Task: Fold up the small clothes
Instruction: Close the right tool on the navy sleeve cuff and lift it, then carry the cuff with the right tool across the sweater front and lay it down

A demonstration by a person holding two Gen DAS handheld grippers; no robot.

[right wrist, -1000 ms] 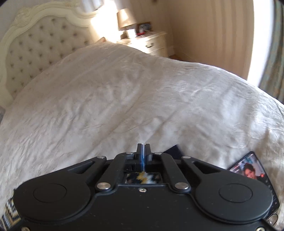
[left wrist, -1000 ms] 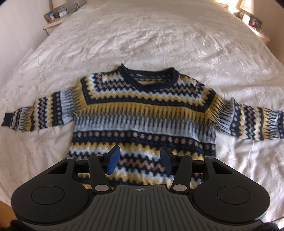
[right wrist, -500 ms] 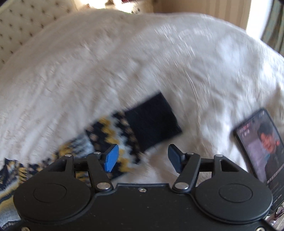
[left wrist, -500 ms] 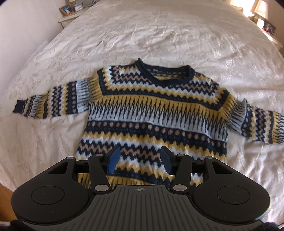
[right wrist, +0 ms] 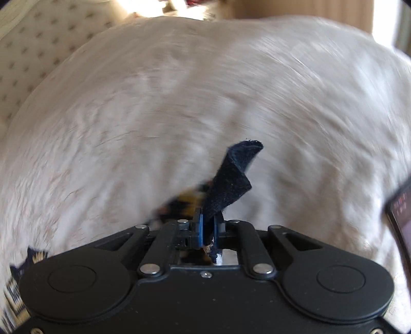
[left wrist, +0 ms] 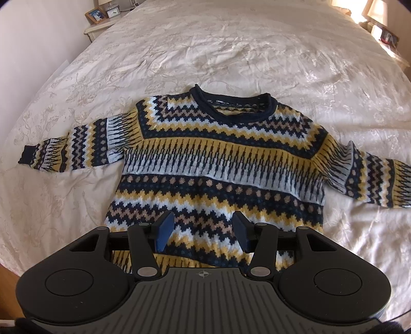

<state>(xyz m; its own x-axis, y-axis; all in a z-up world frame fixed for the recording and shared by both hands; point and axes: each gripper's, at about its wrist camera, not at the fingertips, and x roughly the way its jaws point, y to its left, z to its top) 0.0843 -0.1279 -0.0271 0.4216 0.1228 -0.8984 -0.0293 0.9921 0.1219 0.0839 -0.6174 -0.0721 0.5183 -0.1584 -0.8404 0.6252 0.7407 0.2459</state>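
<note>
A small knitted sweater (left wrist: 221, 164) in navy, yellow, white and tan zigzag bands lies flat and face up on the cream bedspread (left wrist: 231, 51), both sleeves spread out. My left gripper (left wrist: 203, 231) hovers over its lower hem, jaws open with nothing between them. In the right wrist view, my right gripper (right wrist: 208, 226) is closing its jaws on the navy sleeve cuff (right wrist: 231, 177), which sticks up crumpled from between the blue pads. The rest of that sleeve (right wrist: 179, 203) trails left, blurred.
A phone (right wrist: 400, 215) with a lit screen lies on the bedspread at the right edge. A bedside table with a photo frame (left wrist: 96, 15) stands at the far left, a padded headboard (right wrist: 38, 51) at the bed's far end. A wooden floor strip (left wrist: 7, 287) shows lower left.
My right gripper opened over the sleeve cuff, dropped lower, then closed on it, and the cuff now stands up between the pads. The left gripper's view has shifted a little; its jaws are unchanged.
</note>
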